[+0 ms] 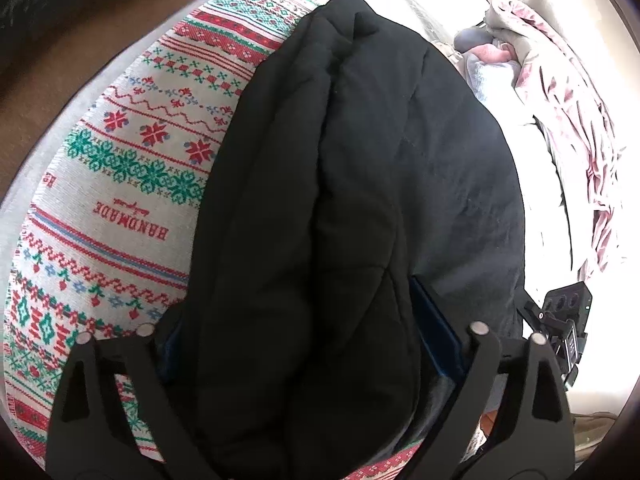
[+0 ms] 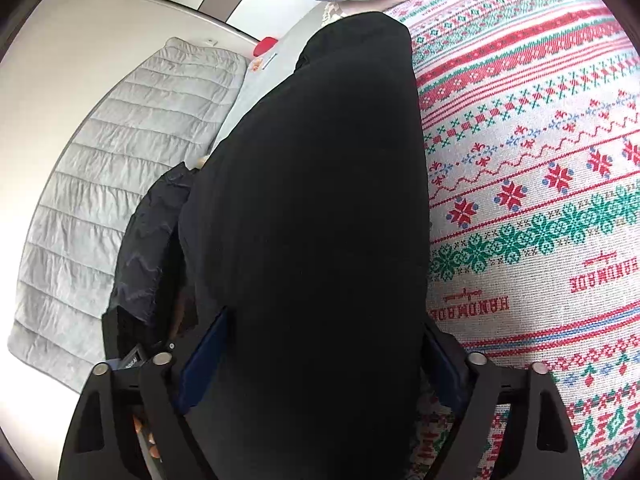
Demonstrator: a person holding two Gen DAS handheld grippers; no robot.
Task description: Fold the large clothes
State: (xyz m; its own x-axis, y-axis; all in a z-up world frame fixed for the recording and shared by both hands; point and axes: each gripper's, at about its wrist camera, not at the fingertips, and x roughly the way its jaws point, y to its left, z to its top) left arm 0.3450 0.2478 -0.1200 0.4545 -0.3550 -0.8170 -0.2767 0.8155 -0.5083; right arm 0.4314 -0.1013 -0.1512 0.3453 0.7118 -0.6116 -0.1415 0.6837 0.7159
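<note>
A large black padded garment (image 1: 344, 184) lies on a patterned red, green and white knit cover (image 1: 132, 184). In the left wrist view a thick fold of it fills the space between the blue pads (image 1: 436, 328) of my left gripper (image 1: 304, 344), which is shut on it. In the right wrist view the same black garment (image 2: 320, 208) runs forward from between the blue pads (image 2: 204, 356) of my right gripper (image 2: 324, 364), also shut on it. The fingertips are hidden by the cloth. The right gripper also shows in the left wrist view (image 1: 560, 320).
The knit cover (image 2: 532, 200) reads "HANDMADE". A grey quilted blanket (image 2: 120, 184) lies to the left in the right wrist view, beside dark cloth (image 2: 148, 240). A pink and white crumpled blanket (image 1: 560, 104) and light blue cloth (image 1: 484, 76) lie at the far right.
</note>
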